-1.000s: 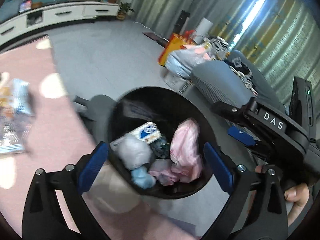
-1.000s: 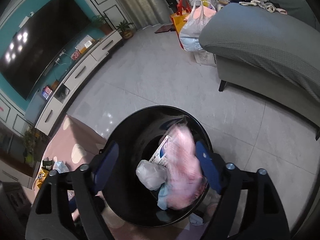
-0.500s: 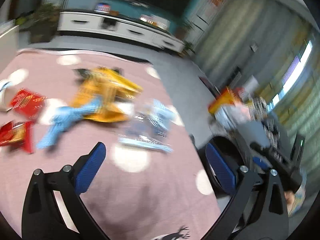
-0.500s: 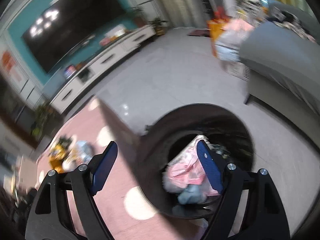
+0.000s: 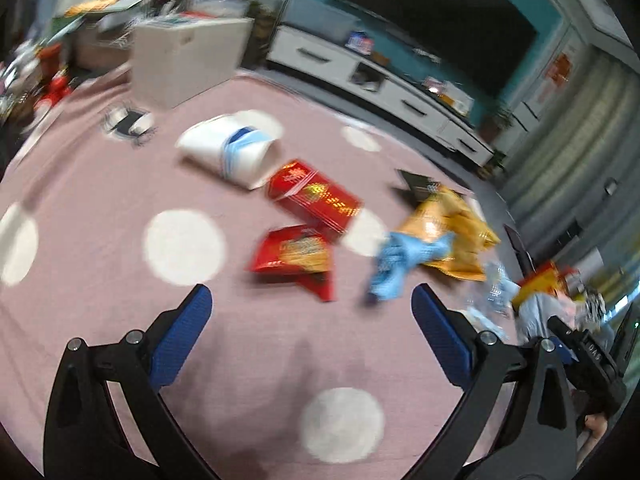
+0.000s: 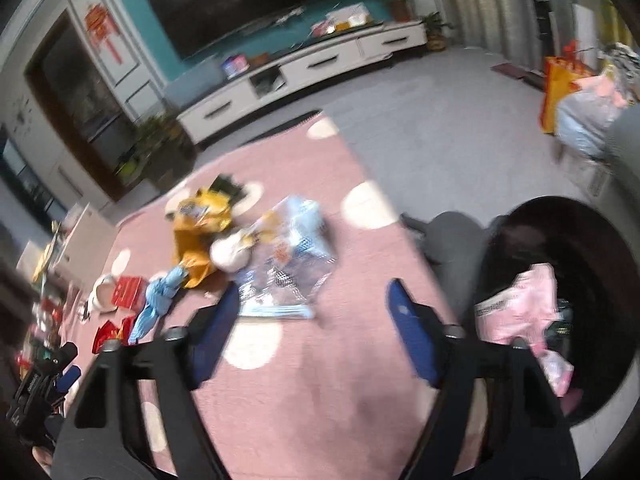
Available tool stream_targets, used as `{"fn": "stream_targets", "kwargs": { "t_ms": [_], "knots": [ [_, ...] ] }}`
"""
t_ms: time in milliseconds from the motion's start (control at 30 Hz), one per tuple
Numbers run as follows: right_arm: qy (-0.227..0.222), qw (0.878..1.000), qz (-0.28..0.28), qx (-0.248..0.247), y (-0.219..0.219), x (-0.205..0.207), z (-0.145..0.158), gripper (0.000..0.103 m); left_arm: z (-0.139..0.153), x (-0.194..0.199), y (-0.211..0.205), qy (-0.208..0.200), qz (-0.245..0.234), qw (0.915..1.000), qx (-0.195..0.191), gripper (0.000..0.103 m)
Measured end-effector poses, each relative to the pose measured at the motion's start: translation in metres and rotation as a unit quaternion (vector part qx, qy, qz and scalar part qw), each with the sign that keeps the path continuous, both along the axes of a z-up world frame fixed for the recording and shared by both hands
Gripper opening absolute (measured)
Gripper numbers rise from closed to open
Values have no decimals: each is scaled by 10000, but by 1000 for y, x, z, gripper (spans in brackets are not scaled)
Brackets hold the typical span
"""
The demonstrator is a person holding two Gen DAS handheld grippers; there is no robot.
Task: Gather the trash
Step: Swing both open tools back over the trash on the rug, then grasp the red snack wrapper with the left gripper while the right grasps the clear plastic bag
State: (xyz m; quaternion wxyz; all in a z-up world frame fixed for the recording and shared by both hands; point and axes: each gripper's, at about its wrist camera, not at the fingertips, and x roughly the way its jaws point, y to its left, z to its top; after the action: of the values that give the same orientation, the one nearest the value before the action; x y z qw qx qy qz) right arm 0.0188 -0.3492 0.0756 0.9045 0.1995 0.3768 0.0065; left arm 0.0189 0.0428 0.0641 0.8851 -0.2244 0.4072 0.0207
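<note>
Pink carpet (image 5: 100, 184) with white dots is covering the floor before a white TV cabinet (image 6: 304, 68). Litter is lying scattered on it: red packets (image 5: 316, 196), a yellow bag (image 5: 444, 228), a blue rag (image 5: 400, 268), a white cup (image 5: 228, 152). Left gripper (image 5: 312, 332) jaws are standing apart, empty. Right gripper (image 6: 312, 320) jaws, also empty, are just closing somewhat beside the black bin (image 6: 600, 240).
</note>
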Motion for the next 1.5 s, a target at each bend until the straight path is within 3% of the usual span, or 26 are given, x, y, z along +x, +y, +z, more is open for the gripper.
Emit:
{"fn": "stream_targets", "kwargs": {
  "t_ms": [133, 300, 467, 700, 900, 1033, 1067, 1167, 1233, 1333, 1500],
  "knots": [
    [277, 9992, 212, 203, 19, 27, -22, 47, -12, -1, 18, 131, 191, 9997, -102, 100],
    [182, 9983, 472, -299, 42, 47, -38, 43, -21, -5, 25, 232, 254, 9994, 15, 100],
    [257, 9964, 606, -536, 55, 51, -50, 13, -23, -6, 29, 205, 316, 9993, -76, 100],
    [200, 9972, 696, -161, 50, 35, -36, 6, -14, 14, 20, 35, 230, 9997, 32, 100],
    [-20, 9984, 566, -32, 40, 14, -16, 6, -29, 43, 15, 164, 94, 9994, -287, 98],
    [-159, 9984, 545, 8, 33, 8, -6, 6, -48, 55, 14, 378, 38, 9979, -520, 74],
    [-174, 9985, 513, 0, 31, 7, -5, 6, -49, 55, 13, 275, 79, 9984, -479, 74],
    [-148, 9987, 481, 36, 29, 7, -5, 6, -50, 57, 12, 246, 141, 9989, -376, 61],
    [-108, 9988, 466, 38, 29, 6, -6, 6, -56, 59, 11, 291, 48, 9979, -568, 31],
    [-67, 9990, 447, -13, 31, 7, -7, 6, -57, 55, 10, 267, 30, 9980, -569, 24],
    [-77, 9988, 472, -97, 37, 7, -5, 6, -51, 44, 3, 208, -26, 9985, -499, 22]
  ]
}}
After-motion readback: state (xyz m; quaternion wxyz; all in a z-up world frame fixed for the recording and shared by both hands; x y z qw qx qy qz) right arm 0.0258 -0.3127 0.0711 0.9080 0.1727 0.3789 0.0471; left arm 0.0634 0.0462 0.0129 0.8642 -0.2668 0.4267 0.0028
